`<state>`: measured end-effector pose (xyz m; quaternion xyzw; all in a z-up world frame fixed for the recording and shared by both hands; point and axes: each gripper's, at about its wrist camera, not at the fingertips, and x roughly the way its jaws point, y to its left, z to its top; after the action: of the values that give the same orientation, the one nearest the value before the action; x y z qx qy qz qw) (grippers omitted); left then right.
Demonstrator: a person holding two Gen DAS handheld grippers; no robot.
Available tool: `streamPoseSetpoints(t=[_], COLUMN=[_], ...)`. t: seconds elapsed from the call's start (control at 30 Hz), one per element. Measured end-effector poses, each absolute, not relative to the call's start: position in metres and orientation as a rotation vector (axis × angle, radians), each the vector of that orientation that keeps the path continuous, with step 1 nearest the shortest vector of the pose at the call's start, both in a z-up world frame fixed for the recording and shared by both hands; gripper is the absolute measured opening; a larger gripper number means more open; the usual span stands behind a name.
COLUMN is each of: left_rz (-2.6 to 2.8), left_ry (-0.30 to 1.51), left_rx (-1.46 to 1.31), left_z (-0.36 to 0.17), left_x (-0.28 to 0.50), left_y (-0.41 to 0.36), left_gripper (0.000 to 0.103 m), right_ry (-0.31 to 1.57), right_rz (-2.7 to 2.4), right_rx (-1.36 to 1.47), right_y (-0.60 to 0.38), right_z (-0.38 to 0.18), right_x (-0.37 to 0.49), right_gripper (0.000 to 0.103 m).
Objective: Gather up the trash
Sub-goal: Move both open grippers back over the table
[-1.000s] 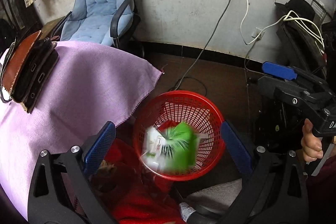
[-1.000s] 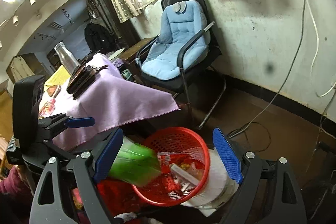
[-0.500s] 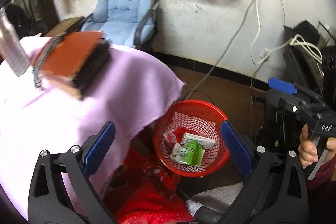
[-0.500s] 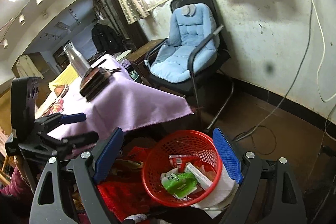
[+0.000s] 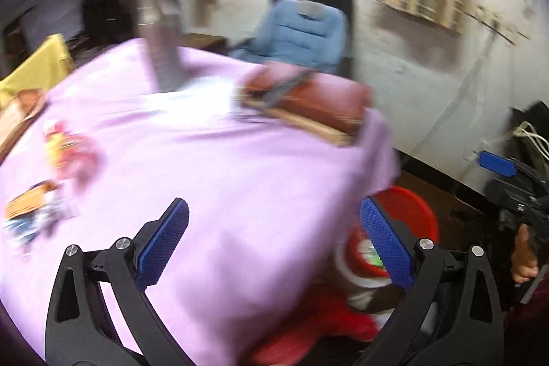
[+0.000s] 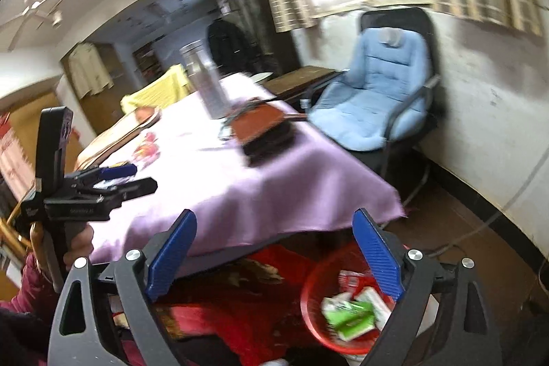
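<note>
The left hand-held gripper [image 5: 274,242] has its blue pads spread wide with nothing between them, over the near edge of the desk [image 5: 240,180] with its lilac cloth; the right hand-held gripper [image 6: 274,258] is spread too, its jaws opening, and nothing is gripped, only the cloth's hanging edge and the floor behind it.

The red basket [image 6: 310,300] sits on the floor beside the desk, at about 4 o'clock in the right wrist view, partly hidden by that gripper's right finger [image 6: 377,258]; inside it lie a green packet [image 6: 348,318] and some white and red wrappers [image 6: 353,283]; in the left wrist view the basket [image 5: 411,208] peeks out at 4 o'clock behind the right pad.

On the desk, at 9 o'clock in the left wrist view, a red and yellow wrapper [image 5: 68,150] lies on the cloth, and below it, nearer 8 o'clock, a blurred orange and white packet [image 5: 34,211]; both are well apart from the basket.

Toward 12 o'clock stands a steel bottle [image 6: 206,81], just beside a brown case [image 6: 260,122]; beyond the desk, at 2 o'clock, a chair [image 6: 374,95] with a blue cushion stands by the wall.

A hand [image 6: 77,246] holds the left gripper's grip at 8 o'clock in the right wrist view.
</note>
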<state>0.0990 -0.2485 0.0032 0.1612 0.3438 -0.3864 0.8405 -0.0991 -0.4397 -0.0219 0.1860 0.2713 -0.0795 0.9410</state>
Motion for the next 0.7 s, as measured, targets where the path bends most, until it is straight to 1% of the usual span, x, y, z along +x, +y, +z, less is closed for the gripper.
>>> streamPoseSetpoints(t=[0.1, 0.27, 0.4, 0.57, 0.7], left_rz=[-0.693, -0.456, -0.329, -0.310, -0.284], left_ry=[0.721, 0.751, 0.775, 0.801, 0.872], left_rx=[0.309, 0.239, 0.192, 0.104, 0.132], left_z=[0.008, 0.007, 0.004, 0.006, -0.012], left_x=[0.132, 0.201, 0.250, 0.311, 0.354], left_y=[-0.200, -0.112, -0.068, -0.059, -0.077], left_gripper=[0.096, 0.096, 0.096, 0.097, 0.097], right_ry=[0.566, 0.599, 0.622, 0.651, 0.667], right_rz=[-0.104, 0.003, 0.066, 0.102, 0.095], right_rx=[0.340, 0.279, 0.248, 0.234, 0.208], right_y=[-0.414, -0.366, -0.337, -0.313, -0.301], right_z=[-0.014, -0.005, -0.001, 0.003, 0.007], right_x=[-0.076, -0.026, 0.008, 0.037, 0.043], right_gripper=[0.094, 0.096, 0.096, 0.096, 0.096])
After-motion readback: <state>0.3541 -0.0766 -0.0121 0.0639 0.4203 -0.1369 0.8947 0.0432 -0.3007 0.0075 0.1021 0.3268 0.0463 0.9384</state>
